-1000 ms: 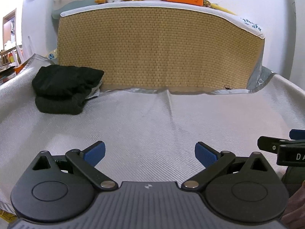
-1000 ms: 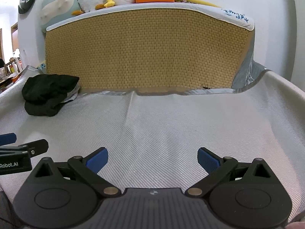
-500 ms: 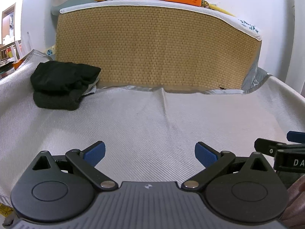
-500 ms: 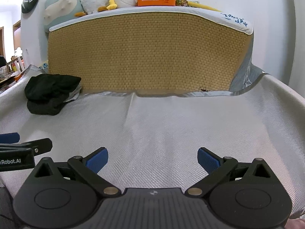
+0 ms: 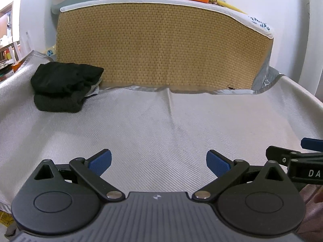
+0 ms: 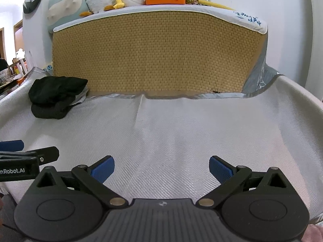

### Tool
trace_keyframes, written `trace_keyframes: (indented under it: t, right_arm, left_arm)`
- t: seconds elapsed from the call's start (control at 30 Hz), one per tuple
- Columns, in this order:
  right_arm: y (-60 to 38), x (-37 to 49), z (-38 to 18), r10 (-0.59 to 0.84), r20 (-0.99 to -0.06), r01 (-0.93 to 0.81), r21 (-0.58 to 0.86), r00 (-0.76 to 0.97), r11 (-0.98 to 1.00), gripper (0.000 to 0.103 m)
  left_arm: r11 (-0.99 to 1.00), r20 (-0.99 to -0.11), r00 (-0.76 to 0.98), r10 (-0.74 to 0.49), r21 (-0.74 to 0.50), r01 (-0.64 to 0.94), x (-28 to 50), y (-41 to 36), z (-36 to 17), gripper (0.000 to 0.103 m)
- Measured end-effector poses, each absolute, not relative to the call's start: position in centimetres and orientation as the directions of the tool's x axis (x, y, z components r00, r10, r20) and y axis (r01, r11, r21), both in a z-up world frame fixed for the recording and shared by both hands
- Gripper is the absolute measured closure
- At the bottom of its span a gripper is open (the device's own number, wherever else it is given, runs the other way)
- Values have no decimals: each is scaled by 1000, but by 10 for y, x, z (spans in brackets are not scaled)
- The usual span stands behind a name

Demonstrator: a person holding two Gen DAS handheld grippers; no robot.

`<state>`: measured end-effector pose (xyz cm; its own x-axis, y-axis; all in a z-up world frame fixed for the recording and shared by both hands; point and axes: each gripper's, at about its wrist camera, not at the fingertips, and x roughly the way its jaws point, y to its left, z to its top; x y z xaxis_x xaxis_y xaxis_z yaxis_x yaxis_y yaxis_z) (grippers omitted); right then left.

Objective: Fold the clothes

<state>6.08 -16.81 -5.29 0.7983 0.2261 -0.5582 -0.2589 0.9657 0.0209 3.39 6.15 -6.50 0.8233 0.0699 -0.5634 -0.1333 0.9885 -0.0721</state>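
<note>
Your left gripper (image 5: 158,161) and right gripper (image 6: 162,168) stay spread wide, empty; the folded black clothes (image 5: 64,87) look nearer now, their layers indistinct.

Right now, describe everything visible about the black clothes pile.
The black clothes pile is dark, soft fabric in two folded bundles, one stacked on the other, with a bit of grey cloth showing at its right edge. It rests on the silvery woven sheet, far left, close to the tan woven mattress. Neither gripper touches it.
</note>
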Motion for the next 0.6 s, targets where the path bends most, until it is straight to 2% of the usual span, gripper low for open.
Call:
trace_keyframes:
  t: [0.6]
  right_arm:
    - [-172, 58, -60, 197, -589, -229, 22, 784, 973, 2]
  left_arm:
    - [988, -601, 797, 56, -83, -132, 30, 55, -71, 0]
